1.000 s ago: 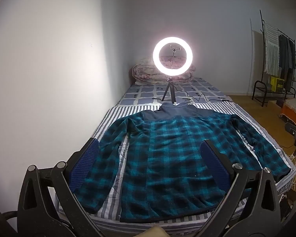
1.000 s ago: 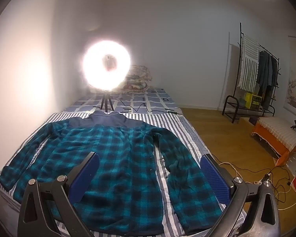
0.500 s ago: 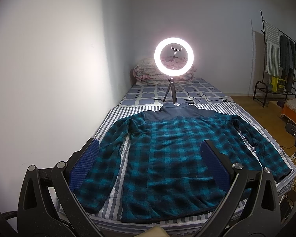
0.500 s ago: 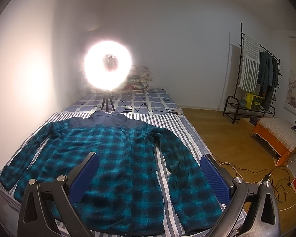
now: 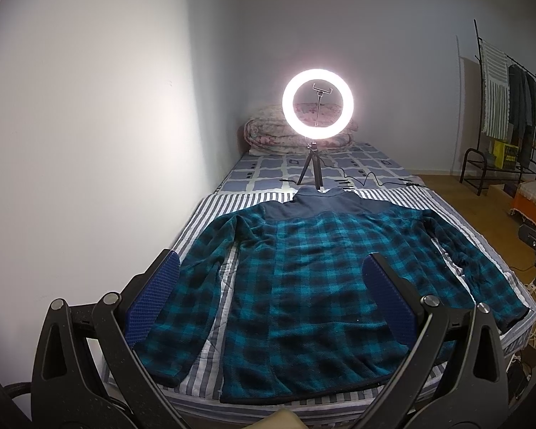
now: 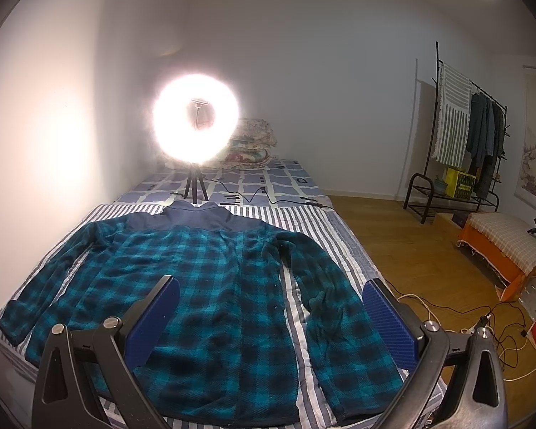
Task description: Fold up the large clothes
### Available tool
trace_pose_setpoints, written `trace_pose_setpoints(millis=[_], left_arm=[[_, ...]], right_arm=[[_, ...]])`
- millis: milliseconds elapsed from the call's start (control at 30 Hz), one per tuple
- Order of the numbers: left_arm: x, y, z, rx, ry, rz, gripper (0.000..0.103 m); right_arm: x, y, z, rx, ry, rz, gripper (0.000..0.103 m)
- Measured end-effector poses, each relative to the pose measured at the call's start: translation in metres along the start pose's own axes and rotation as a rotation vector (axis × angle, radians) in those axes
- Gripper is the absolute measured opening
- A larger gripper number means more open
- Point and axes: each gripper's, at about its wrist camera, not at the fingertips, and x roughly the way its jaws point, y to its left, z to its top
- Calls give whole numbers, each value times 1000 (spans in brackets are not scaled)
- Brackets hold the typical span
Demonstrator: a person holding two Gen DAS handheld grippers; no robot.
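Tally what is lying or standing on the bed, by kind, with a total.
Plaid jackets: 1
Ring lights on tripods: 1
Folded quilts: 1
Cables: 1
Total: 4

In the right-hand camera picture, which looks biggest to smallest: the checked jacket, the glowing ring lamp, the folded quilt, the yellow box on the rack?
1. Checked jacket, by far.
2. Ring lamp.
3. Folded quilt, partly hidden behind the lamp's glare.
4. Yellow box.
The jacket lies nearest the camera, which exaggerates its size.
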Motion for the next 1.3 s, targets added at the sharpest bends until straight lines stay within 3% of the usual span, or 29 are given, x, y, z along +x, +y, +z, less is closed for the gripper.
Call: trace_pose_setpoints(millis=[1300], left_arm=[[0,2,-3,-2,-2,5,103]], right_arm=[[-1,3,-1,-4,3,1,103]])
